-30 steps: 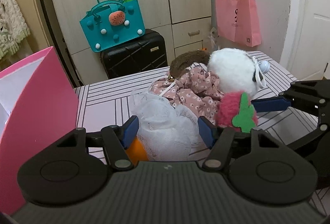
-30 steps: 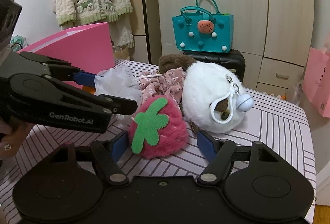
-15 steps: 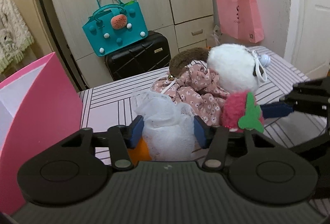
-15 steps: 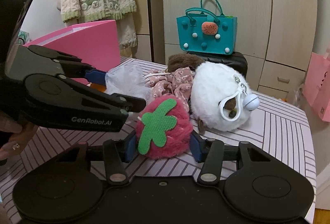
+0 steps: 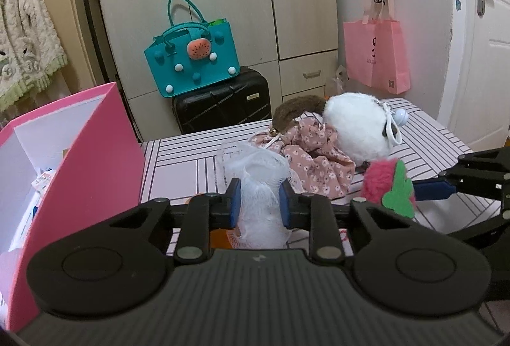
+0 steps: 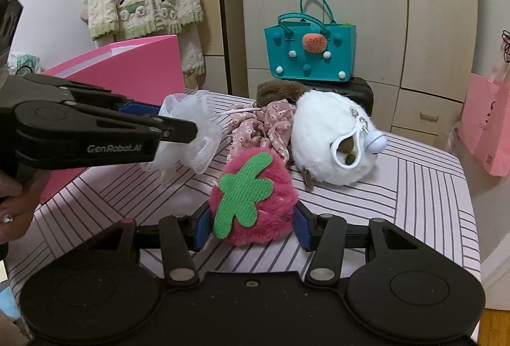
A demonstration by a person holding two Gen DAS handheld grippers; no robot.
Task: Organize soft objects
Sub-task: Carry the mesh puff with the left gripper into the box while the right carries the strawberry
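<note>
Since a second back the left gripper [image 5: 258,202] has been squeezing in and now pinches the white mesh bundle [image 5: 259,186], lifted a bit off the striped table [image 6: 414,193] near its left edge beside the pink box [image 5: 95,161]; the bundle's long axis runs upright. The right gripper [image 6: 251,226] closed too, pads pressed on the pink strawberry plush [image 6: 255,202] near the front edge, green leaf facing the camera, stem end tilted up-right.

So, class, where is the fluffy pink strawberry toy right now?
In the right wrist view, the fluffy pink strawberry toy sits clamped in the right claw, just before the white plush ball.
</note>
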